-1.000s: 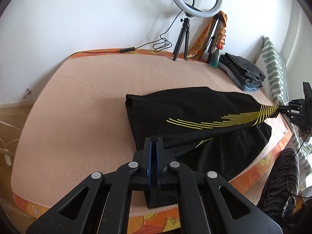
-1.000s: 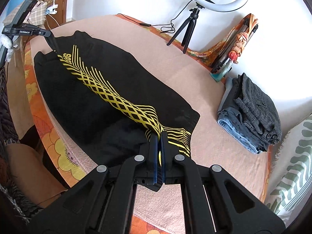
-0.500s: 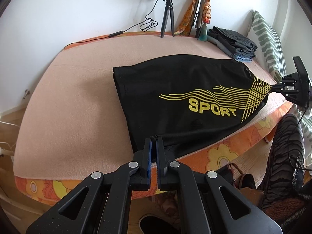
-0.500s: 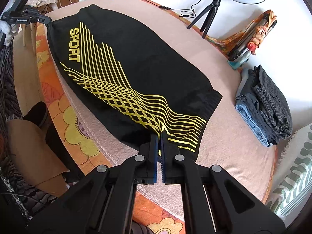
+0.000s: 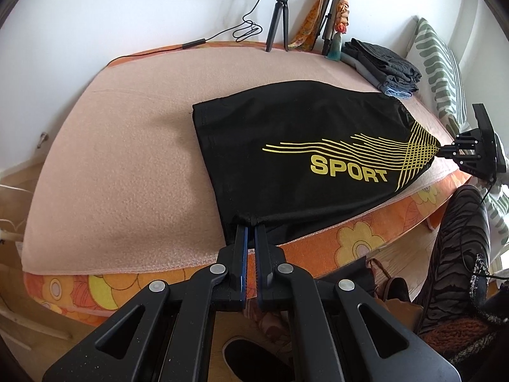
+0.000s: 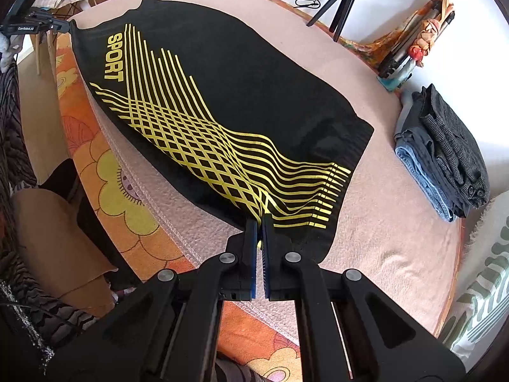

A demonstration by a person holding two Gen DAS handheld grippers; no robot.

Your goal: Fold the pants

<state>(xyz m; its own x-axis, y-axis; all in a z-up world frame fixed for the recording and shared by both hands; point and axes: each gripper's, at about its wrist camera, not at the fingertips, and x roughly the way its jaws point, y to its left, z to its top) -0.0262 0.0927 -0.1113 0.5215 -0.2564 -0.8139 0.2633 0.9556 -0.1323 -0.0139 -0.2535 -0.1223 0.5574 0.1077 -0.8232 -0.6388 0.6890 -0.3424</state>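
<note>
While both of my tools are clamped on cloth, the black pants (image 5: 286,146) lie spread across the near half of the bed (image 5: 127,159), stretched between them. My left hand-held gripper (image 5: 250,227) is pinched tight on one near corner of the fabric, right at the bed's front edge, where the cloth bunches into a small gather between the closed fingers. My right hand-held gripper (image 6: 260,219) is likewise clenched on the opposite near corner, biting down where the yellow lattice print converges. In the left wrist view that right tool (image 5: 477,146) shows at the far right, with the fabric drawn to a point at its tip; in the right wrist view the left tool (image 6: 35,22) shows at the upper left, holding the other corner.

The yellow word SPORT (image 5: 348,172) and the wavy yellow lines (image 6: 206,133) face up. The near hem overhangs the pink blanket's stitched border (image 6: 178,219) slightly, above the orange floral bedcover (image 5: 366,238).

At the back of the bed stand a tripod (image 5: 278,22) with a ring light, and beside it a stack of folded clothes (image 6: 445,152), well apart from the pants. A green-striped pillow (image 5: 442,60) leans at the right end.
</note>
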